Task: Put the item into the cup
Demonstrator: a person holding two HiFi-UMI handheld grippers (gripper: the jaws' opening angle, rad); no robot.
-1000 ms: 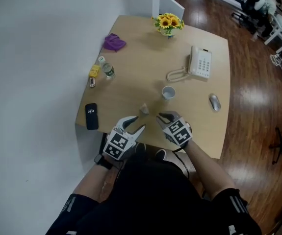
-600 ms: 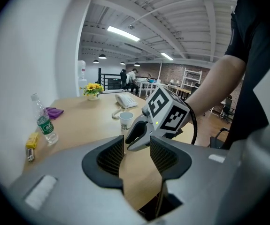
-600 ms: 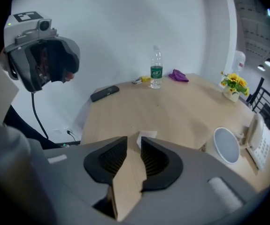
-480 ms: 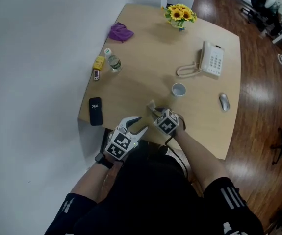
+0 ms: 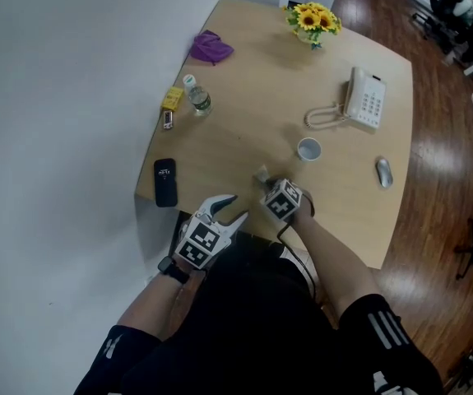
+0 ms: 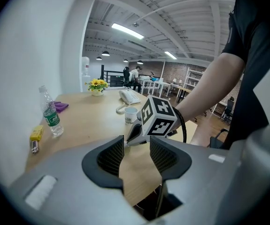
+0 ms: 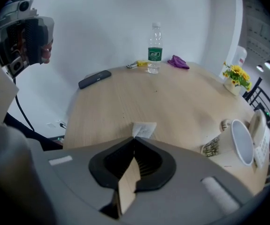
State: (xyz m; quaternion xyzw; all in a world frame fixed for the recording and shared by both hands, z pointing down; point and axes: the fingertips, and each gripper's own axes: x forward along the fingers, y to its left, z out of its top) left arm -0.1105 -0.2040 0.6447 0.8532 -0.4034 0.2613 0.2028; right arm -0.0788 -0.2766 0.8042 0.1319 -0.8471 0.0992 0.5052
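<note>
A small pale packet (image 5: pixel 262 174) lies on the wooden table (image 5: pixel 244 130) near its front edge. My right gripper (image 5: pixel 266 183) points steeply down at it. Its jaws have just been closing and now meet on the packet's near edge; in the right gripper view the white packet (image 7: pixel 144 129) sticks out past the gripper (image 7: pixel 135 138). The white cup (image 5: pixel 308 149) stands upright to the right and a little farther away, and the cup (image 7: pixel 235 144) also shows at the right of the right gripper view. My left gripper (image 5: pixel 232 208) hangs open over the table's front edge with nothing between its fingers.
A white desk telephone (image 5: pixel 366 99) and a grey mouse (image 5: pixel 383 171) lie right of the cup. Sunflowers (image 5: pixel 312 19) and a purple cloth (image 5: pixel 211 46) sit at the far end. A water bottle (image 5: pixel 197 97), a yellow object (image 5: pixel 172 99) and a black handset (image 5: pixel 165 181) line the left edge.
My right gripper has dropped down and forward from the table's front edge onto the packet, and its jaws went from open to shut. The left gripper has barely shifted.
</note>
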